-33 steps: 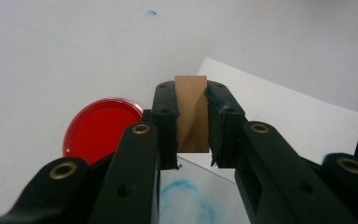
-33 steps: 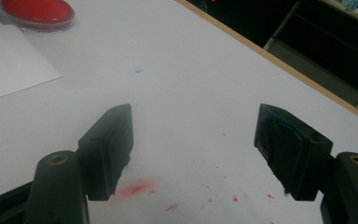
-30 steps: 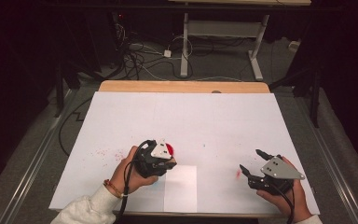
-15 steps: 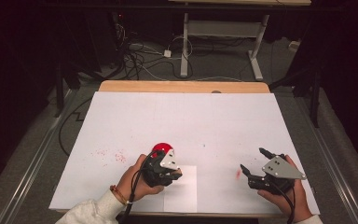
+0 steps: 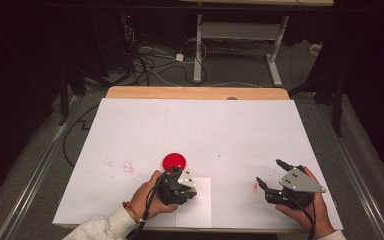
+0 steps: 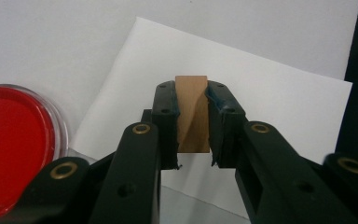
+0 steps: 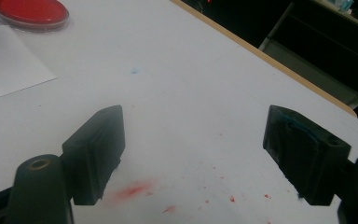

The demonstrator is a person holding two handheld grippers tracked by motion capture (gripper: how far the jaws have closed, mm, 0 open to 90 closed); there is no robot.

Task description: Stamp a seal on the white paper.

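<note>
A round red ink dish [image 5: 174, 161] with a clear rim sits on the white table cover near the front; it also appears in the left gripper view [image 6: 14, 144] and the right gripper view [image 7: 30, 11]. My left gripper [image 5: 185, 191] is just in front of the dish, over a small white paper sheet [image 5: 198, 206]. Its jaws are shut on a tan wooden block [image 6: 192, 112], with the gripper [image 6: 192, 93] pointing down at the sheet [image 6: 270, 107]. My right gripper [image 5: 268, 171] rests at the front right, open and holding nothing [image 7: 191, 154].
Red ink specks [image 5: 122, 166] mark the cover left of the dish. A red smear [image 7: 133, 190] lies just below my right gripper. The wooden table edge [image 5: 195, 92] runs along the far side, with a dark floor, cables and a desk frame beyond.
My left gripper has drawn back from over the red dish toward the person and slightly right, uncovering the dish, and is now above the paper sheet. The right gripper has stayed put.
</note>
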